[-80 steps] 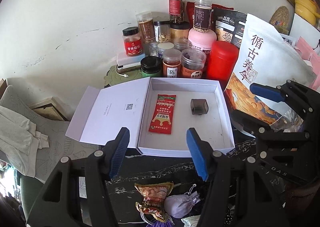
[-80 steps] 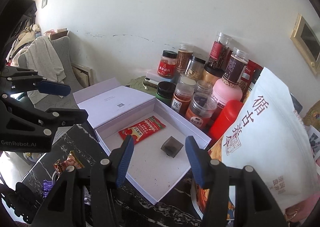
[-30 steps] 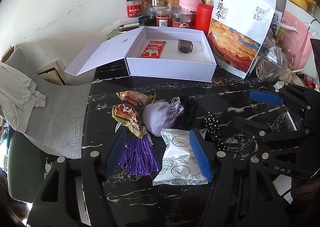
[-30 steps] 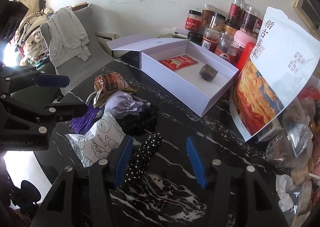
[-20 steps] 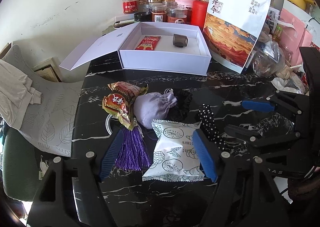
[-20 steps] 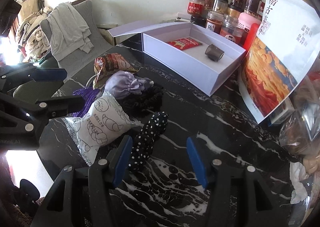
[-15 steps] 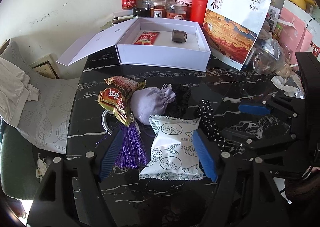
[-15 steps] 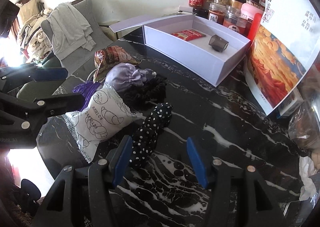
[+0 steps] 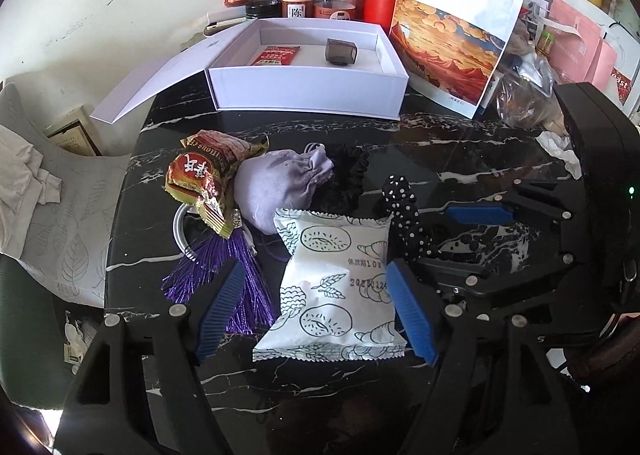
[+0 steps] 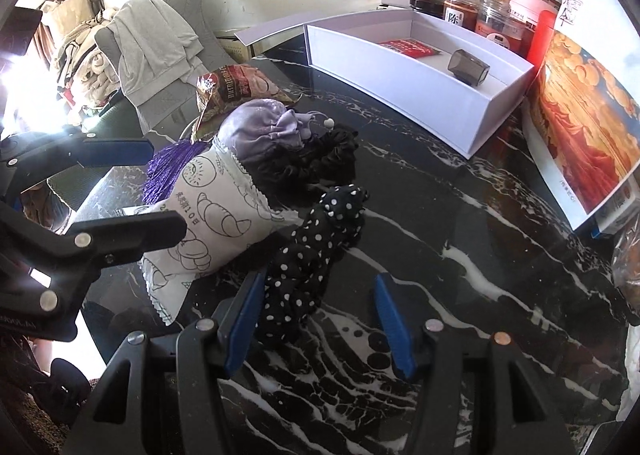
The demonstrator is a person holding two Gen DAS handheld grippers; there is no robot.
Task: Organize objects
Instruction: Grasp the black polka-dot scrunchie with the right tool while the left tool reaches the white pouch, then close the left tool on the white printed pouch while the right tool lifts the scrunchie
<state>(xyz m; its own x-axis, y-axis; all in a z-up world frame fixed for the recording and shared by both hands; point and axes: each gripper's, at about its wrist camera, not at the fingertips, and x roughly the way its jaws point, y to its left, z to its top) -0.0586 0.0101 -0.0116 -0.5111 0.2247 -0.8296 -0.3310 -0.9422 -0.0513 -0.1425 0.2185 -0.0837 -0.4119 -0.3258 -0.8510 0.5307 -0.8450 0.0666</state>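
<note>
A white snack packet printed with line drawings of pastries is seen lying flat on the black marbled surface, low in the centre of the left wrist frame. Just above it a lilac drawstring pouch, a red and gold snack bag, a purple tassel and a black scrunchie are heaped together. A black polka-dot scrunchie is laid against the packet's right edge. An open white box is placed toward the top.

The left gripper is angled steeply downward, its jaws opening astride the packet without pressing it. The right gripper is tilted likewise, jaws apart, the dotted scrunchie's end lying between them beside the left pad.
</note>
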